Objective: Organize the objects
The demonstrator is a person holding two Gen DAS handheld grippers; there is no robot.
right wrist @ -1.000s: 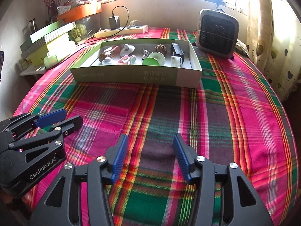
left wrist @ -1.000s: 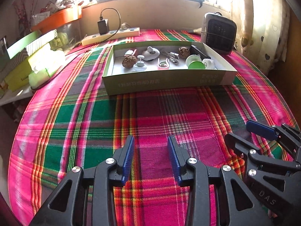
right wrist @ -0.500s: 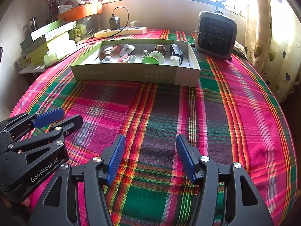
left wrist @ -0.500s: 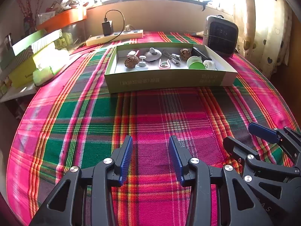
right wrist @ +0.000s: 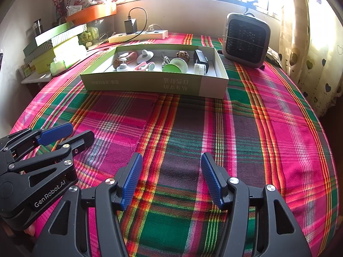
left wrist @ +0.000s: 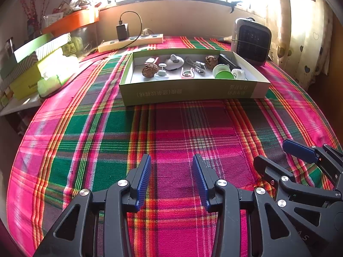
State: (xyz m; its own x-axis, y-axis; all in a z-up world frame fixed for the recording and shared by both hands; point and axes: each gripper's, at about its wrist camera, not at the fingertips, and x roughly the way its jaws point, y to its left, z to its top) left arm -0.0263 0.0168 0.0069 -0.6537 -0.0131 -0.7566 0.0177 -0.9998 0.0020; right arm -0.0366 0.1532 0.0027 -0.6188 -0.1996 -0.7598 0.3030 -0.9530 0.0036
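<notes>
A shallow green cardboard box (left wrist: pixel 188 93) (right wrist: pixel 139 83) sits on the plaid tablecloth at the far side. It holds several small things: two brown knobbly balls (left wrist: pixel 147 70) (left wrist: pixel 211 61), a green cup (left wrist: pixel 223 72), white suction hooks (left wrist: pixel 174 61), a pink clip (left wrist: pixel 187 73) and a black block (right wrist: pixel 200 59). My left gripper (left wrist: pixel 171 158) (right wrist: pixel 80 130) hovers open over the bare cloth near the front edge, with nothing between its blue pads. Just to its right, my right gripper (right wrist: pixel 172 156) (left wrist: pixel 272 153) is open too and holds nothing. Both are well short of the box.
A small grey fan heater (left wrist: pixel 253 40) stands behind the box's right end. A power strip (left wrist: pixel 130 41) with a plugged-in charger lies at the back. Stacked green and yellow boxes (left wrist: pixel 40 62) fill a side shelf on the left. A curtain (left wrist: pixel 300 32) hangs on the right.
Both pairs of jaws stand a little wider than a second ago. The box and its contents have not moved.
</notes>
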